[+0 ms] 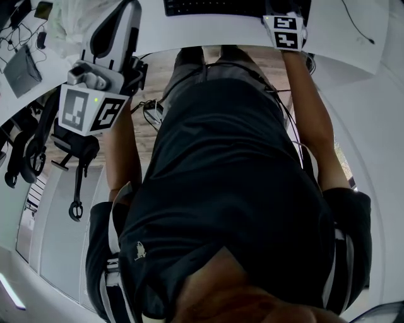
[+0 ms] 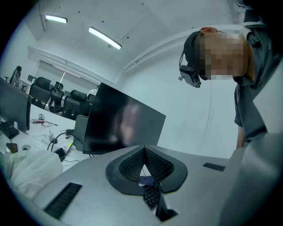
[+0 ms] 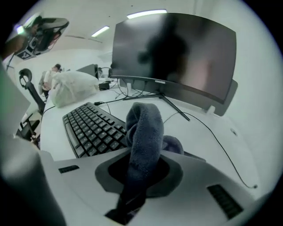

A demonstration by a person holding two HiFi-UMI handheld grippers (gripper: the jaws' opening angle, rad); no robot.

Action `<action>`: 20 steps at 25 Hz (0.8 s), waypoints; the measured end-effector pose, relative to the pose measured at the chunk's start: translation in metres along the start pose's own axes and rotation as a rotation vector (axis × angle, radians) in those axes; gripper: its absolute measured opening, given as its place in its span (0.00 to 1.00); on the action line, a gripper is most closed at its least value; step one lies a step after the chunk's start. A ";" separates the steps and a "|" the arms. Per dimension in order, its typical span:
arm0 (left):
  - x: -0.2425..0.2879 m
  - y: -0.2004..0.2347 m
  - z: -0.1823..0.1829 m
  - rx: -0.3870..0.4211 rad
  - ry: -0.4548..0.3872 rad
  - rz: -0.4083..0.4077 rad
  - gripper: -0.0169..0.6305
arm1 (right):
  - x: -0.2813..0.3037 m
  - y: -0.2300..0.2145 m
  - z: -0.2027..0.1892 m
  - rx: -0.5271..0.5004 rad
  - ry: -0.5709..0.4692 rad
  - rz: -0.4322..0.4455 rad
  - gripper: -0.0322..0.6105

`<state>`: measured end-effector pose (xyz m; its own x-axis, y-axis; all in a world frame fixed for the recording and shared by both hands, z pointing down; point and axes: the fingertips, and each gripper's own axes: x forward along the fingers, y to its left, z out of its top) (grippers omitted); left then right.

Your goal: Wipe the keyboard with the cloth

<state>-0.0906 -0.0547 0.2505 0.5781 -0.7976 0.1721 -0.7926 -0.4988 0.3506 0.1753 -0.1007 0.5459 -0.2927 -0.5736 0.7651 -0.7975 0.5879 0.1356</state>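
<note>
My right gripper point(image 3: 142, 174) fingers pinch a plush grey cloth point(image 3: 143, 132), humped beside the black keyboard point(image 3: 90, 128) on the white desk point(image 3: 208, 145). My left gripper point(image 2: 144, 149) fingers' ribbed pads meet, empty.

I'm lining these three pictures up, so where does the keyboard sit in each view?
Head view: keyboard at the top edge, middle.
Left gripper view: not clearly in it.
Right gripper view: left of centre, behind the cloth.
Shared landmark: the white bag, far left in the left gripper view, upper left in the right gripper view, beside the monitor.
</note>
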 end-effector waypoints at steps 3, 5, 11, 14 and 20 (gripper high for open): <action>-0.004 0.000 -0.004 -0.010 0.004 0.001 0.03 | -0.004 0.027 -0.001 -0.009 -0.005 0.014 0.12; -0.003 -0.003 -0.007 -0.013 0.010 -0.009 0.03 | 0.000 0.070 0.010 -0.055 -0.029 0.079 0.12; -0.002 -0.002 -0.003 -0.001 0.007 -0.021 0.03 | 0.001 0.070 0.012 -0.039 -0.037 0.111 0.12; -0.006 -0.002 -0.006 -0.007 0.006 -0.017 0.03 | -0.016 0.020 -0.021 0.048 0.005 -0.013 0.12; -0.004 -0.008 -0.011 -0.015 0.017 -0.032 0.03 | -0.013 0.098 -0.005 -0.041 -0.034 0.109 0.12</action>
<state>-0.0842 -0.0436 0.2571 0.6067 -0.7752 0.1763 -0.7706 -0.5189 0.3700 0.1035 -0.0323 0.5521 -0.3952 -0.5233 0.7549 -0.7376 0.6707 0.0788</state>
